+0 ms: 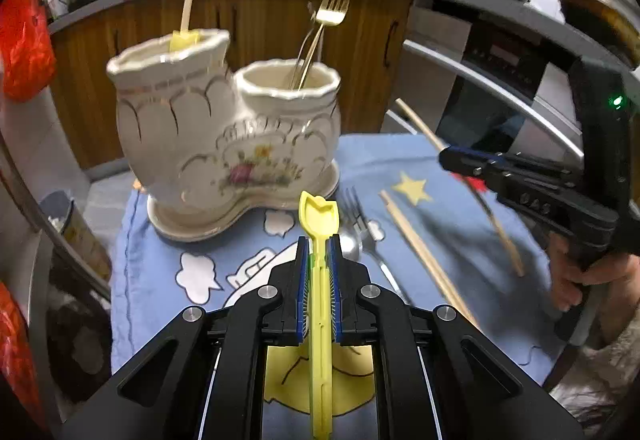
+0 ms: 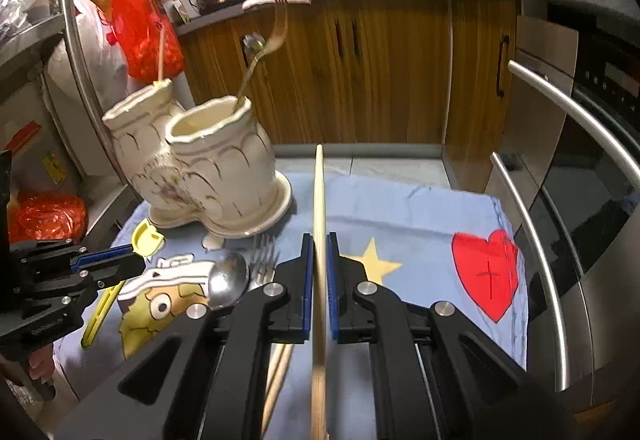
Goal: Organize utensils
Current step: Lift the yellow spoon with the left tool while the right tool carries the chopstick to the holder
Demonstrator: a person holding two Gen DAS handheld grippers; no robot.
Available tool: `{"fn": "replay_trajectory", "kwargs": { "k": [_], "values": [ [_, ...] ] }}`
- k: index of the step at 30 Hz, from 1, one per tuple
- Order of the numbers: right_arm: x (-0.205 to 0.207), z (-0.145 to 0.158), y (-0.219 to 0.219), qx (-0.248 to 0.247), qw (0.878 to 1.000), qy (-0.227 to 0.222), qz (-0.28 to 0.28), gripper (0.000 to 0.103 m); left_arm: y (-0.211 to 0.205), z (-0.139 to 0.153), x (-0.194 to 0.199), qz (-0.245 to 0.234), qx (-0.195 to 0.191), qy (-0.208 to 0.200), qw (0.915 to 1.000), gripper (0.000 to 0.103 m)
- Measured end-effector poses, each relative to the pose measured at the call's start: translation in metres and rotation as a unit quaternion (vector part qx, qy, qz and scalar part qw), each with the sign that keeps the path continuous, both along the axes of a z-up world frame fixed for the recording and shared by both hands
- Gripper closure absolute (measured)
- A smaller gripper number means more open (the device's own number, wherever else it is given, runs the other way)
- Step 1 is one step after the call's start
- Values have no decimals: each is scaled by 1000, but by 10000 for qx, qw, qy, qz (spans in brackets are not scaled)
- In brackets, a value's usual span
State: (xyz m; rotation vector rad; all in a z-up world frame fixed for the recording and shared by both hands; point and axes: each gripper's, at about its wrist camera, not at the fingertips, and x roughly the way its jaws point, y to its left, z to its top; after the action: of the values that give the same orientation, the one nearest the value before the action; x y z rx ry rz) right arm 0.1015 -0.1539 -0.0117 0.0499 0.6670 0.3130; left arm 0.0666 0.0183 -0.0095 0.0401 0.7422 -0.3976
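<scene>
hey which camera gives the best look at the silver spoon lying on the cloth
The right wrist view. There the silver spoon shows its whole bowl, lying on the blue cloth beside the fork. In the left wrist view only a sliver of the bowl peeks out behind the left claw.

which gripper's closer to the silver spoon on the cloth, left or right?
Left. The left gripper, shut on a yellow utensil, hovers right beside the silver spoon. The right gripper, shut on a chopstick, sits further off, beyond the fork.
</scene>
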Motion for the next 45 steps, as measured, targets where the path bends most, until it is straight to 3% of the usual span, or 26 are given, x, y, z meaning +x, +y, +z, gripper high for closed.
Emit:
{"fn": "replay_trajectory", "kwargs": {
  "k": [14, 28, 36, 43, 45],
  "values": [
    [-12, 37, 23, 238, 9963, -829, 27, 97, 19, 58, -14, 226, -193, -931, 9952, 93],
    [18, 97, 71, 563, 9771, -2011, 404, 97, 63, 124, 35, 859, -527, -1721, 9799, 93],
    [52, 96, 88, 1019, 9693, -2190, 455, 97, 74, 131, 64, 833, -584, -2105, 9723, 93],
    [75, 85, 80, 1232, 9680, -2174, 251, 97, 82, 110, 93, 736, -871, -2022, 9727, 93],
    [81, 84, 73, 1488, 9644, -2176, 210, 97, 84, 109, 98, 704, -1032, -2013, 9715, 93]
  ]
}}
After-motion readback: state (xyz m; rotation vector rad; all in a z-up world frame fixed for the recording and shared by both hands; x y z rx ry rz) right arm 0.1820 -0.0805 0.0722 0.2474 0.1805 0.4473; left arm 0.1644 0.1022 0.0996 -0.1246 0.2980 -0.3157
